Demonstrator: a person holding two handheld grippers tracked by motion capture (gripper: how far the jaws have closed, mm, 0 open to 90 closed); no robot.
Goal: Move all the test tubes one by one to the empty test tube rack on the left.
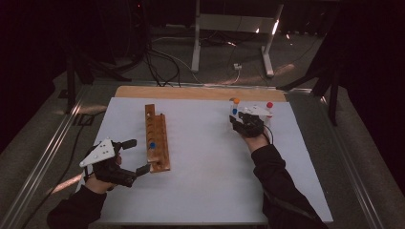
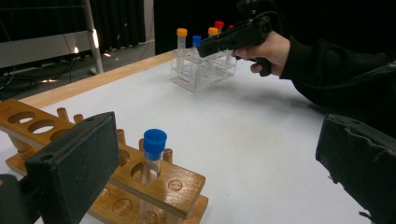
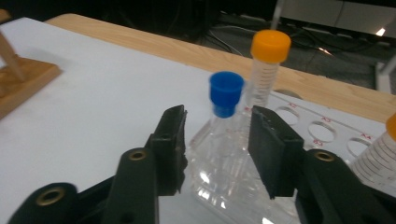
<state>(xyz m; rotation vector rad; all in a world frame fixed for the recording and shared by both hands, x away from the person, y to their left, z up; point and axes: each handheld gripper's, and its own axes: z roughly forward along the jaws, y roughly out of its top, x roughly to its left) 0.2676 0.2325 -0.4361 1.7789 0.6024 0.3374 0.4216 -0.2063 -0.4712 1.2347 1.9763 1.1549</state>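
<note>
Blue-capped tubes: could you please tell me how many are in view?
2. One blue-capped tube stands in the wooden rack; the other in the clear rack ahead of the right gripper. More may be hidden.

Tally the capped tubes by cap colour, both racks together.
Blue-capped tubes: 2, one in the wooden rack, one in the clear rack.
Orange-capped tubes: 2, both in the clear rack.
Red-capped tubes: 1 clearly seen, in the clear rack.
Total: 5.
</note>
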